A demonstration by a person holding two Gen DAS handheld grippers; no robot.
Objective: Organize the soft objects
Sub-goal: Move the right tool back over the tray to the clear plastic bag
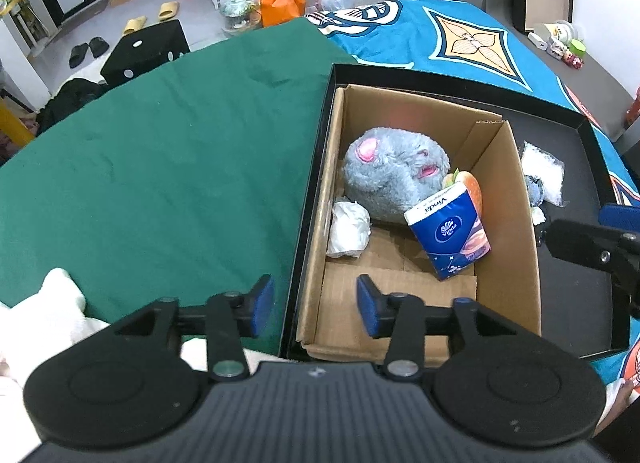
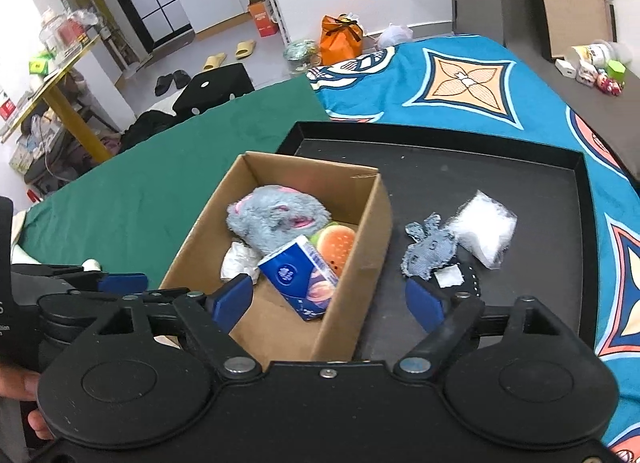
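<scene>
A cardboard box (image 1: 516, 223) (image 2: 360, 247) stands in a black tray (image 2: 500, 183) (image 1: 576, 295). In the box lie a grey plush mouse (image 1: 394, 175) (image 2: 276, 219), a burger toy (image 2: 336, 243), a blue tissue pack (image 1: 450, 235) (image 2: 300, 275) and a crumpled white tissue (image 1: 348, 229) (image 2: 238, 259). On the tray floor beside the box lie a denim scrap (image 2: 430, 249), a clear plastic bag (image 2: 484, 231) (image 1: 542, 171) and a small dark item with a white patch (image 2: 452, 277). My left gripper (image 1: 316, 305) is open and empty over the box's near left corner. My right gripper (image 2: 330, 301) is open and empty over the box's near right wall.
The tray rests on a bed with a green cloth (image 1: 160, 167) and a blue patterned cover (image 2: 460, 79). A white fabric (image 1: 44, 311) lies at the near left. A black dice-shaped stool (image 1: 146, 49), slippers and bags are on the floor beyond.
</scene>
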